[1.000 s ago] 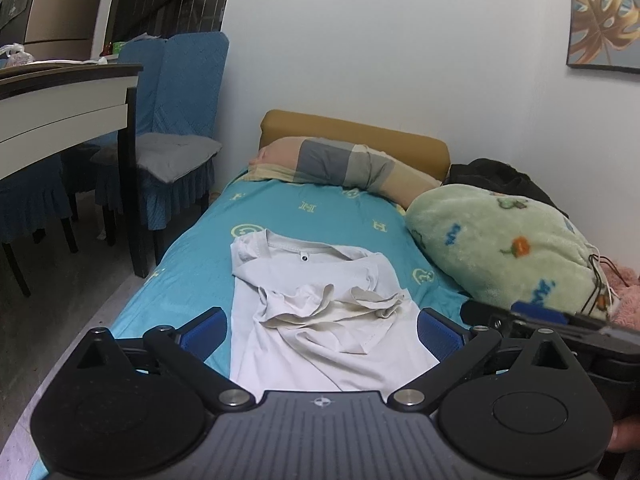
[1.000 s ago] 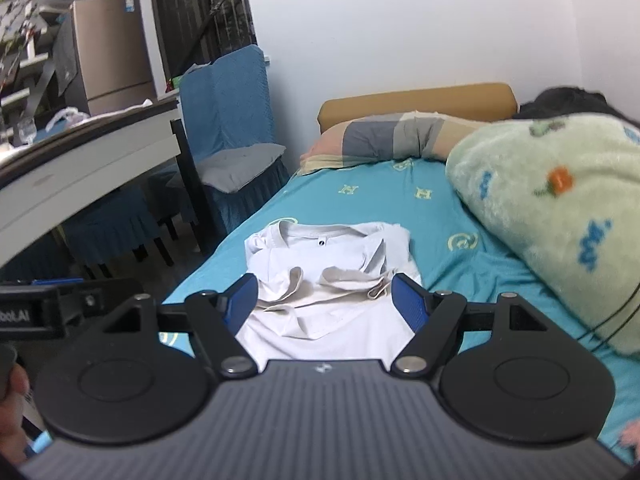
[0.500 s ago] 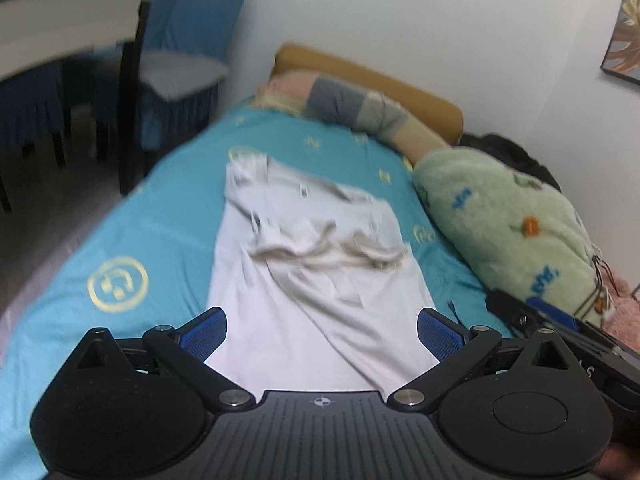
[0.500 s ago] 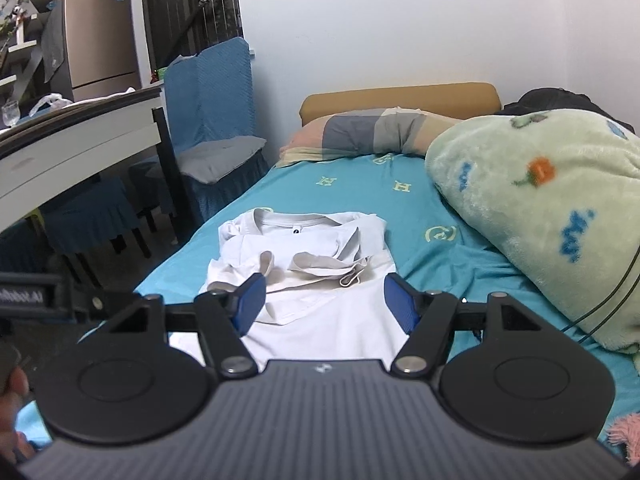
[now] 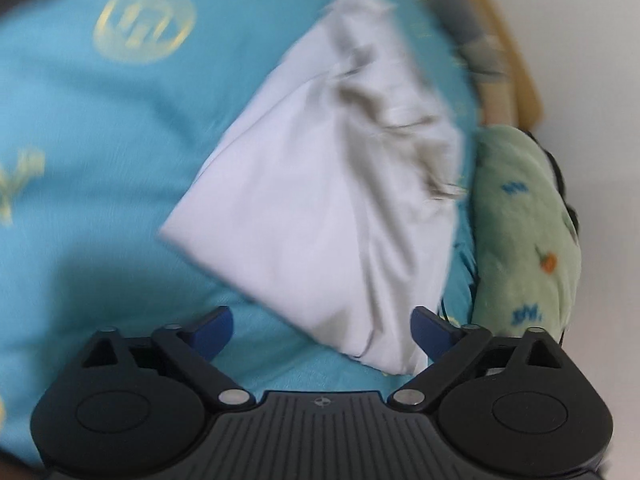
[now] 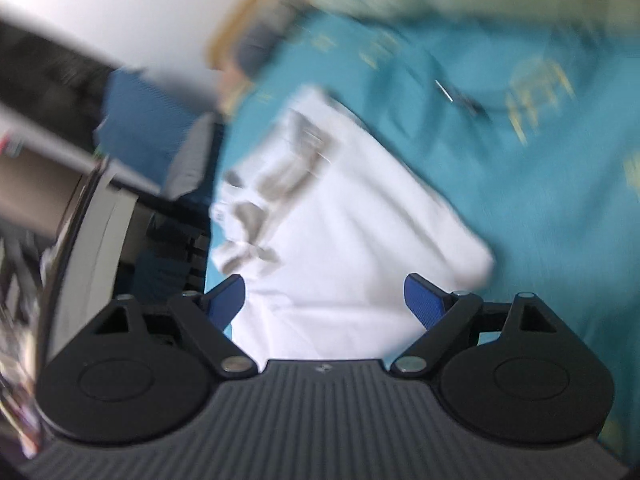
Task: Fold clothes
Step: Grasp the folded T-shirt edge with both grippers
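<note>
- One white shirt (image 5: 320, 200) lies on the bed, on one teal sheet (image 5: 100, 168) printed with gold emblems; I can count three of those emblems at the left of the left wrist view, one round one clear in the upper left and the other two partly cut off by the edge.
- In the left wrist view the shirt runs on a slant from the lower middle of the frame to the top centre. Its near part is smooth and flat, with one corner jutting to the left; the far part is bunched into grey-shadowed creases.
- In the right wrist view the same shirt (image 6: 344, 232) fills the centre, its plain hem end lowest in the frame and its rumpled folds at the upper left. The picture is smeared, so finer detail is lost.
- Two claws, one per view. The left claw (image 5: 322, 330) is spread wide, having just narrowed a little, with the shirt's near edge showing between its blue pads but not pinched.
- The right claw (image 6: 324, 300) is also spread, having just widened, over the shirt's hem end; the pads are not pressing the cloth.
- One green plush blanket (image 5: 524, 236) sits at the right edge of the left view, just beside the shirt.
- One pillow (image 5: 476, 40), blurred, lies at the upper right, against a tan headboard (image 5: 520, 64).
</note>
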